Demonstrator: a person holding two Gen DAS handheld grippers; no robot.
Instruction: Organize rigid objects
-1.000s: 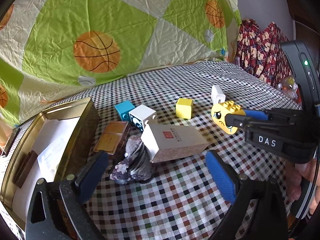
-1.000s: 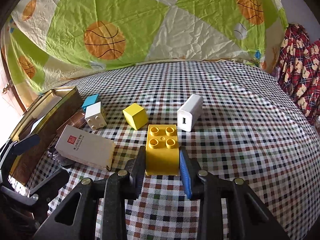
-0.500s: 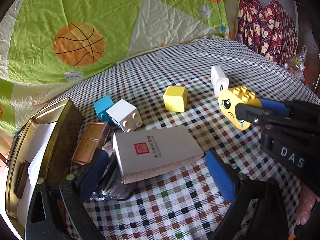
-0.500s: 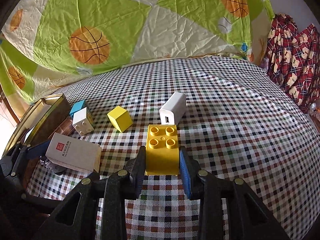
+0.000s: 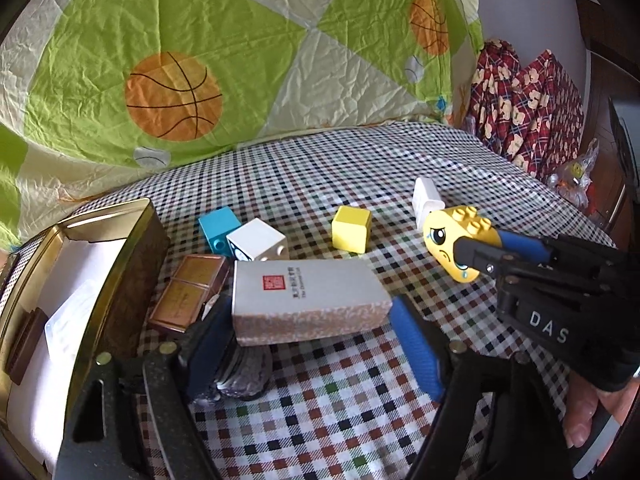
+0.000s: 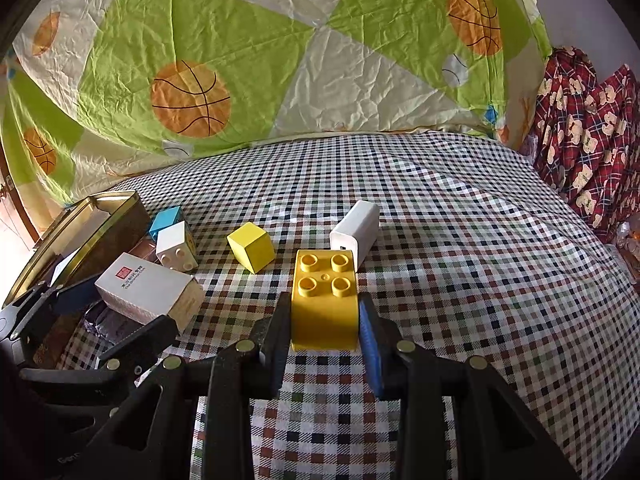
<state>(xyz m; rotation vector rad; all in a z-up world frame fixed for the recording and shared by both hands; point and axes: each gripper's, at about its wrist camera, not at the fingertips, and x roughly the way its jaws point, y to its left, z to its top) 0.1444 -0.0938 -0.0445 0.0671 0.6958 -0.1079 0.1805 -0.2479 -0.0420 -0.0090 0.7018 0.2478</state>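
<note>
Crowding the table's (image 6: pixel 460 240) left edge by the tin (image 5: pixel 136 248), five pieces cluster; its right lies open. Right fingers (image 6: pixel 325 320) clench one yellow brick (image 6: pixel 324 300); left fingers (image 5: pixel 312 344) are closing around one box (image 5: pixel 304 296), not yet pressing.

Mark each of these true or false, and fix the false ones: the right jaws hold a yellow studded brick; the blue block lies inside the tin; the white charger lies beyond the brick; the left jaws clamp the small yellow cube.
1. The right gripper holds the yellow studded brick: true.
2. The blue block lies inside the tin: false, it sits on the checked cloth beside the white block.
3. The white charger lies beyond the brick: true.
4. The left gripper clamps the small yellow cube: false, its jaws are closing around the grey box.
</note>
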